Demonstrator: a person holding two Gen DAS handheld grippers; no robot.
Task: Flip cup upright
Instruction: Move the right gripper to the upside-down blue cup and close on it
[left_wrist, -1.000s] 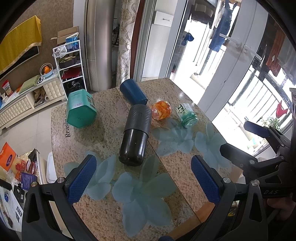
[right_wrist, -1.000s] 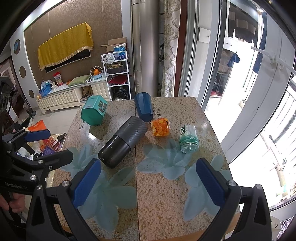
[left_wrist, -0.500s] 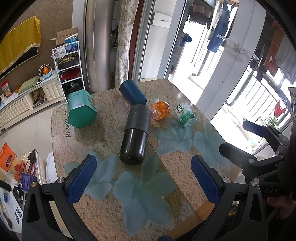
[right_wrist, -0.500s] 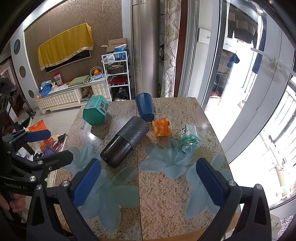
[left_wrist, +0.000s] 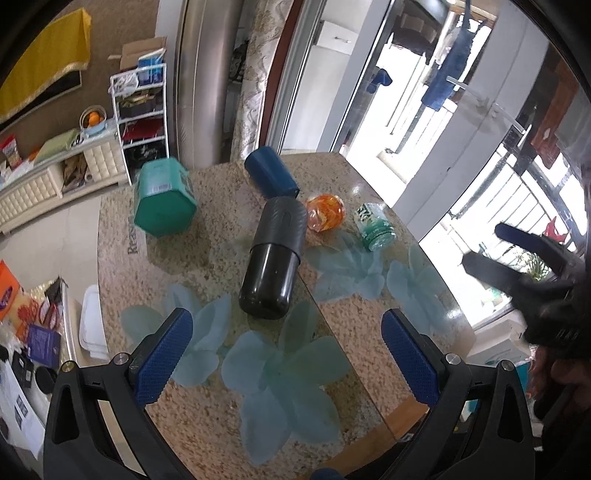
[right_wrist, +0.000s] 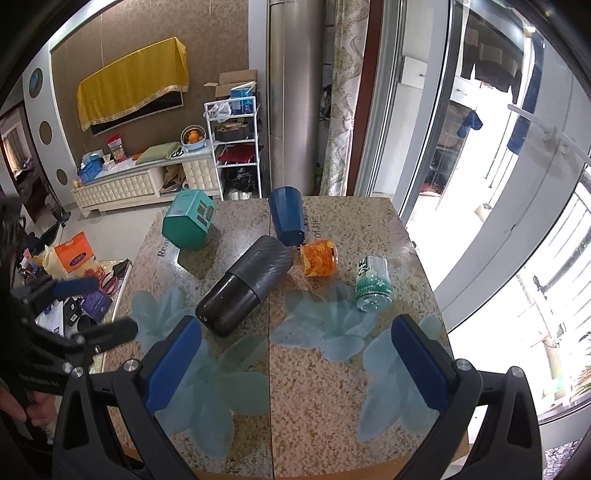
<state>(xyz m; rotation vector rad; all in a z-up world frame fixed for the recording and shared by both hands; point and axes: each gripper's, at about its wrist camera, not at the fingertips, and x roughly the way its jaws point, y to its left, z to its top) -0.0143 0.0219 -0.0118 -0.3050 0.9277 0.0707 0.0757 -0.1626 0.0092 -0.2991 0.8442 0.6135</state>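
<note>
A tall black and grey cup (left_wrist: 273, 258) lies on its side in the middle of the stone table (left_wrist: 221, 417); it also shows in the right wrist view (right_wrist: 245, 286). A blue cup (left_wrist: 271, 176) lies on its side behind it, seen too in the right wrist view (right_wrist: 286, 220). My left gripper (left_wrist: 284, 358) is open and empty above the table's near edge, short of the black cup. My right gripper (right_wrist: 295, 365) is open and empty, also above the near edge. Each gripper shows at the side of the other's view.
A teal box (left_wrist: 162, 201), an orange patterned glass (left_wrist: 325, 212) and a green patterned glass (left_wrist: 375, 227) lie on the table around the cups. Shelving and a low cabinet stand beyond the far edge. A balcony door is at the right.
Both grippers have shifted slightly toward the table; objects appear a little nearer. Nothing on the table has moved and both jaws stay open.
</note>
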